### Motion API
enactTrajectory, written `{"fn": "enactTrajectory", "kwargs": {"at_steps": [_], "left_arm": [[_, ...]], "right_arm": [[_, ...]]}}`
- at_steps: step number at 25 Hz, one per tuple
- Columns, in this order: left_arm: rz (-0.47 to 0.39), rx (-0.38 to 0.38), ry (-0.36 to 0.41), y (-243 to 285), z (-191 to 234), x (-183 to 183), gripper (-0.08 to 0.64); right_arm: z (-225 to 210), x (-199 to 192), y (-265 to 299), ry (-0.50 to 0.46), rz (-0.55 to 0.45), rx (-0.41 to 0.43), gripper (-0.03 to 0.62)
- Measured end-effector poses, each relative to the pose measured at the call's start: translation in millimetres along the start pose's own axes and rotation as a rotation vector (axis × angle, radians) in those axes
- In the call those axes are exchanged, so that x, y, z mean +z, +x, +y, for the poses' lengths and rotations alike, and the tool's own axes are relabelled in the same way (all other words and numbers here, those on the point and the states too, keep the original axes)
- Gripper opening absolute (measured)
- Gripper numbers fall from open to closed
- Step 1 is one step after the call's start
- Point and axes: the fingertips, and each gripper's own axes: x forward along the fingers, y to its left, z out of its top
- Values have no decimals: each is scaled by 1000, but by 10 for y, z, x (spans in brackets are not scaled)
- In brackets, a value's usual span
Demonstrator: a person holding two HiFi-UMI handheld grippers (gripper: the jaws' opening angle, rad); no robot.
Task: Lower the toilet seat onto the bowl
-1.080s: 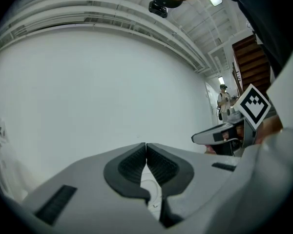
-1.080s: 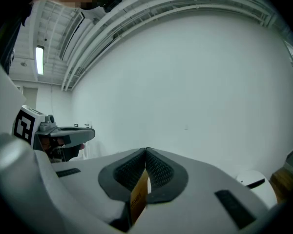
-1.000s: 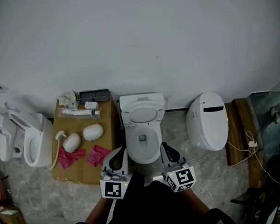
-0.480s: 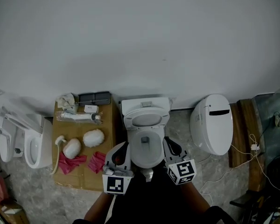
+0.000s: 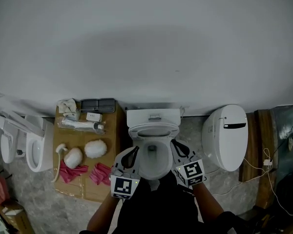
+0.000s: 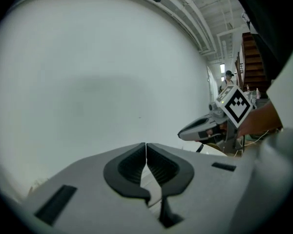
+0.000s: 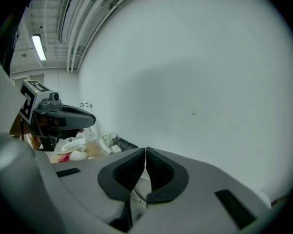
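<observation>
White ceramic toilet bowl [image 5: 151,167] sits between the two grippers. Its white oval toilet seat [image 5: 154,129] stands raised against the tank, just ahead of both tips. Brown cardboard sheet [image 5: 113,133] lies left of the left gripper [image 5: 135,151].

Left gripper: jaws together, empty.

Right gripper [image 5: 175,145]: jaws together, empty.

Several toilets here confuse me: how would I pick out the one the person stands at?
Along the pale wall stand three toilets. Take the middle toilet, right of the brown cardboard. Its bowl is open, unlike the lid-shut right toilet; the left toilet sits beyond the cardboard.
</observation>
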Motion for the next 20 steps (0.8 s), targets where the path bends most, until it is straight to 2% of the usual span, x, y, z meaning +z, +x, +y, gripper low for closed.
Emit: {"fn": "enactTrajectory", "kwargs": {"at_steps": [4, 8, 12, 16, 20], "left_arm": [[65, -43, 105, 451, 55, -281, 12], [163, -114, 151, 846, 71, -579, 16], [281, -187, 268, 1219, 154, -1019, 106], [352, -228, 389, 1514, 275, -1408, 109], [473, -286, 419, 1787, 369, -1868, 109]], "right_arm": [[-179, -275, 322, -73, 114, 71, 29], [-325, -568, 585, -147, 223, 138, 31], [-455, -963, 898, -223, 357, 197, 31], [-532, -1318, 1165, -274, 447, 259, 40], [-632, -1673, 1381, -333, 536, 301, 96]]}}
